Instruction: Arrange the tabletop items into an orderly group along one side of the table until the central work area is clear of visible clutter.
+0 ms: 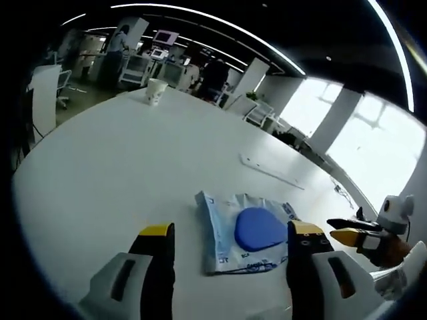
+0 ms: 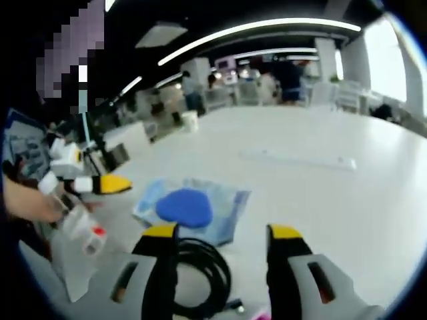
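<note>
Both grippers hover with jaws apart, gripping nothing. The left gripper point(image 1: 230, 241) faces a clear plastic packet with a round blue pad point(image 1: 245, 230) on the white table point(image 1: 120, 173) (paper cup point(image 1: 156, 91) far off); a black coiled cable point(image 2: 200, 270) lies between the right gripper point(image 2: 221, 233) jaws.

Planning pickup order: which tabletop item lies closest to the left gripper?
The blue pouch with the round blue pad, lying just beyond the open left gripper. The paper cup and white strip sit farther off.
</note>
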The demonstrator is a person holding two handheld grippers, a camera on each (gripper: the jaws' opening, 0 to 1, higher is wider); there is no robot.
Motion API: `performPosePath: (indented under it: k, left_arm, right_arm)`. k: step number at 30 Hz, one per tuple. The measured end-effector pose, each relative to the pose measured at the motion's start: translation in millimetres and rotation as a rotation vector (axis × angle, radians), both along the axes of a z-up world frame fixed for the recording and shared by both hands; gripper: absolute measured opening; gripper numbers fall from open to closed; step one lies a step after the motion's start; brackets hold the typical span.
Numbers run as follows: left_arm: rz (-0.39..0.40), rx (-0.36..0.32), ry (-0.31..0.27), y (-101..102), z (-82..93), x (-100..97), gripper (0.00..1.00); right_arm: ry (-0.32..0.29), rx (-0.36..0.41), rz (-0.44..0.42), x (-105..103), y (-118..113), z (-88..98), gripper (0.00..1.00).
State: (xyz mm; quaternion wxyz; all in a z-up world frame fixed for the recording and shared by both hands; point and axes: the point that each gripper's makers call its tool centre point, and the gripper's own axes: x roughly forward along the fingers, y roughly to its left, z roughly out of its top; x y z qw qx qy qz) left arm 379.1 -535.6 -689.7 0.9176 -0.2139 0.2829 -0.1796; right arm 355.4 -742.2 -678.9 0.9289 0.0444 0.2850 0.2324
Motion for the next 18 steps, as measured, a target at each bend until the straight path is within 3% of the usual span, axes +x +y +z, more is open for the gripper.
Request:
performPosePath:
  k: [18]
  left_arm:
    - [-0.016, -0.016, 0.03, -9.2, -9.6, 3.6, 0.62]
  right_arm:
    - [0.111, 0.043, -0.056, 13.7, 2.5, -32.8, 0.45]
